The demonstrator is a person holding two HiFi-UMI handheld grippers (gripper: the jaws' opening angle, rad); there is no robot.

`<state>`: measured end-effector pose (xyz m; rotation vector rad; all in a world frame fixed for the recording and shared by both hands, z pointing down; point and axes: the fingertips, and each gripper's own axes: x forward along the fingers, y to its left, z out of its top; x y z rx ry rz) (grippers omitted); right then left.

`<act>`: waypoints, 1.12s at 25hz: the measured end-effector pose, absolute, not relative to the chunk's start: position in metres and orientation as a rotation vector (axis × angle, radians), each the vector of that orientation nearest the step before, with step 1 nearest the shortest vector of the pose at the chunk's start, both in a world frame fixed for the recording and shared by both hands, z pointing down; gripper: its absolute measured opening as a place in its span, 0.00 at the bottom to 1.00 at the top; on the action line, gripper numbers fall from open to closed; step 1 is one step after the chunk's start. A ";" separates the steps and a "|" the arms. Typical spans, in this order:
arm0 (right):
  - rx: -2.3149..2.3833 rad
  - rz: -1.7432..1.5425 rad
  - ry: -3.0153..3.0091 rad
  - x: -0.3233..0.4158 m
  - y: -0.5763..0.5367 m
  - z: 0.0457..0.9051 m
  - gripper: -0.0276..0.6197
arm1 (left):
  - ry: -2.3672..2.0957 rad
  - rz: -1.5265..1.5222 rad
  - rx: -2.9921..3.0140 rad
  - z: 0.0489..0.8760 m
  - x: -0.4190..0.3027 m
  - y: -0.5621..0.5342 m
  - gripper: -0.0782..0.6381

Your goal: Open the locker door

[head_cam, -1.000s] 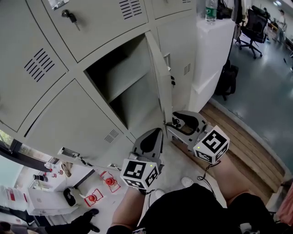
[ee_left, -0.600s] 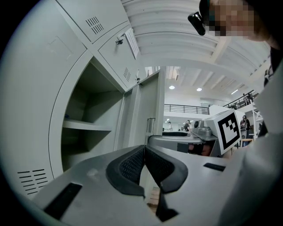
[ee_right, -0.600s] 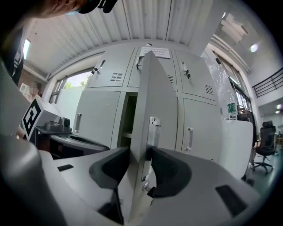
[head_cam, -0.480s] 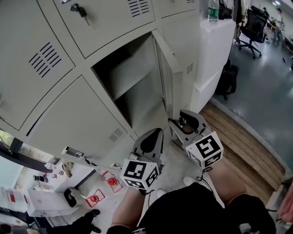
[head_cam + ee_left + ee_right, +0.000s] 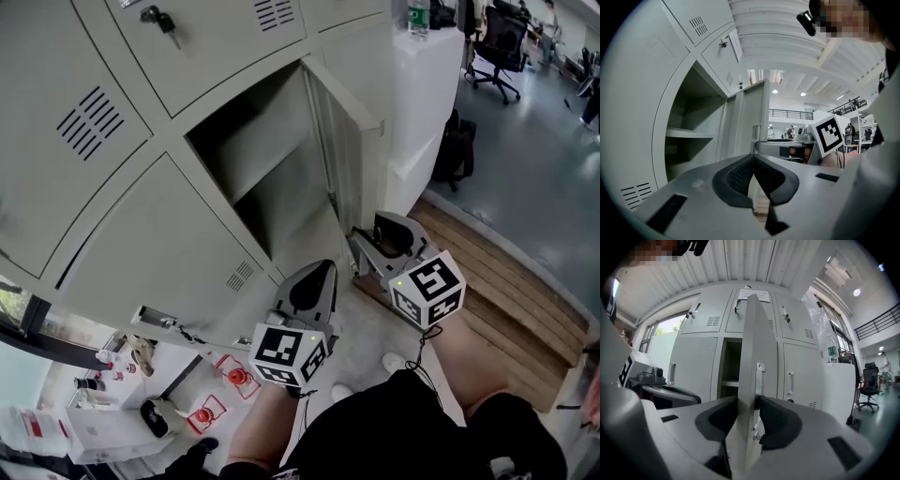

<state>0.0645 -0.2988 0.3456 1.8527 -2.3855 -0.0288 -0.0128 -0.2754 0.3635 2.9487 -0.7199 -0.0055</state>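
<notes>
The grey locker door [image 5: 343,155] stands swung out from its open compartment [image 5: 258,164], which has a shelf inside. My right gripper [image 5: 359,242] is at the door's lower free edge. In the right gripper view the door [image 5: 752,352] runs edge-on between the jaws, which are closing, and both pads of the right gripper [image 5: 749,405] touch it beside the handle plate [image 5: 760,376]. My left gripper [image 5: 317,272] hangs below the compartment, away from the door. The left gripper [image 5: 753,163] is shut, pads meeting on nothing.
A key [image 5: 156,20] hangs in the locker door above. A white cabinet [image 5: 427,84] with a bottle [image 5: 418,13] stands right of the lockers, with a black bag [image 5: 456,148] beside it. A wooden platform [image 5: 511,281] lies at right. Red items [image 5: 234,377] sit on the floor lower left.
The locker door has swung wider open toward the right, and my right gripper has stayed at its edge. The left gripper has hardly moved.
</notes>
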 end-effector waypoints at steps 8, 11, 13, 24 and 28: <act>1.953 -0.013 -2.302 0.086 -0.292 0.346 0.33 | -0.614 0.011 2.981 0.364 -0.012 -0.260 0.13; 1.988 -0.004 -2.273 0.098 -0.290 0.346 0.31 | -0.596 0.016 2.986 0.365 -0.009 -0.257 0.13; 1.998 -0.002 -2.262 0.105 -0.289 0.347 0.30 | -0.599 0.015 2.979 0.366 -0.006 -0.256 0.13; 1.943 0.031 -2.290 0.157 -0.286 0.346 0.27 | -0.733 -0.018 2.937 0.359 0.032 -0.254 0.13; 1.907 0.038 -2.324 0.174 -0.289 0.345 0.27 | -0.802 -0.025 2.914 0.359 0.045 -0.255 0.13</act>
